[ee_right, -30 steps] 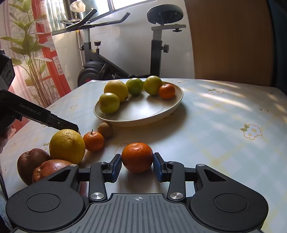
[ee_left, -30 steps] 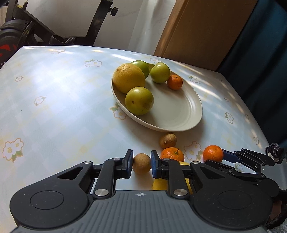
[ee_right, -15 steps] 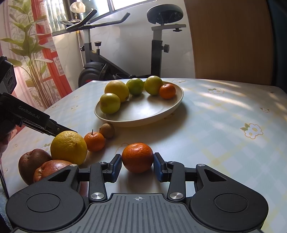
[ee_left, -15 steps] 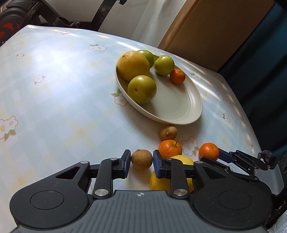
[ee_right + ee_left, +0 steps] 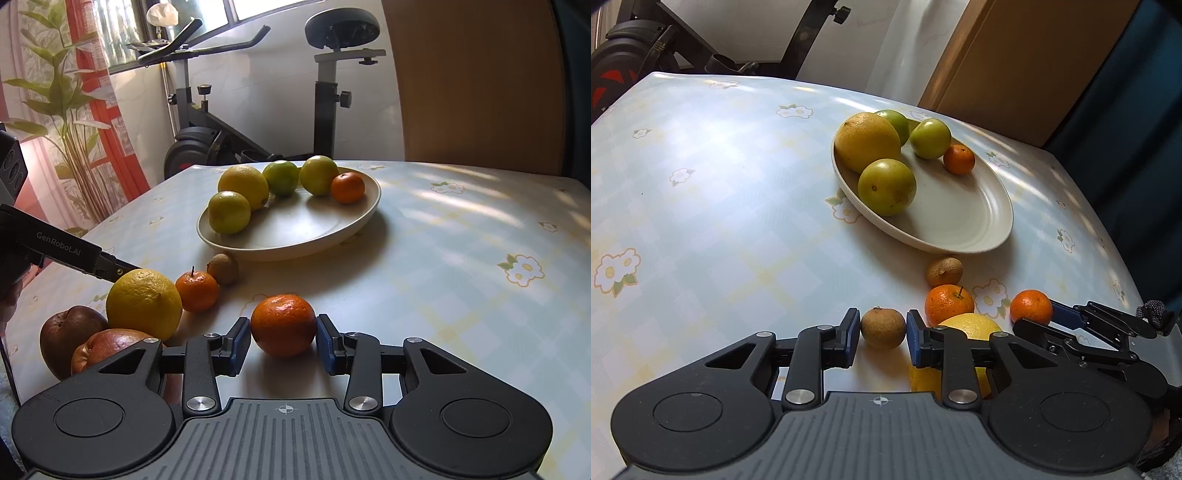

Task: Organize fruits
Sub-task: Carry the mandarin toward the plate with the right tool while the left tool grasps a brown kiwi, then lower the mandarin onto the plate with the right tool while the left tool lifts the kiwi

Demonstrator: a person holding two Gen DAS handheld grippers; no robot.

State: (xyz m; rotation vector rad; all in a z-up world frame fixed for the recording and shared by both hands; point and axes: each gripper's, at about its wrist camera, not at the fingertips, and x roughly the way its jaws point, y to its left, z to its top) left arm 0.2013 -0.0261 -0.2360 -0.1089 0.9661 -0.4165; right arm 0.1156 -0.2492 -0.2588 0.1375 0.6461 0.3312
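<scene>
My left tongs [image 5: 882, 334] are pinched on a small brown fruit [image 5: 882, 328], both blue pads against its sides, low over the desk [image 5: 720, 206]. Just right of that fruit, partly behind my right-hand finger, sits a large yellow citrus [image 5: 971, 325], with a stemmed mandarin [image 5: 948, 303] touching it from behind and a second small brown fruit [image 5: 943, 271] beyond, near the plate's front rim. From the right wrist view, two dark red apples [image 5: 74, 339] lie at the far left, against the yellow citrus.

The cream plate [image 5: 960, 221] stands mid-desk, well apart from both tongs. It carries, left to right, a big yellow citrus [image 5: 866, 142], a green fruit in front of it [image 5: 886, 186], two more green fruits [image 5: 930, 138] at the back, and a small orange mandarin [image 5: 958, 159]. The near-right half of the plate is bare.

My right tongs [image 5: 283, 338] are clamped on an orange mandarin [image 5: 283, 325], pads pressed on either side. This fruit rests on the desk, apart from the row at the left and short of the plate.

An exercise bike [image 5: 258, 122] stands behind the desk.
</scene>
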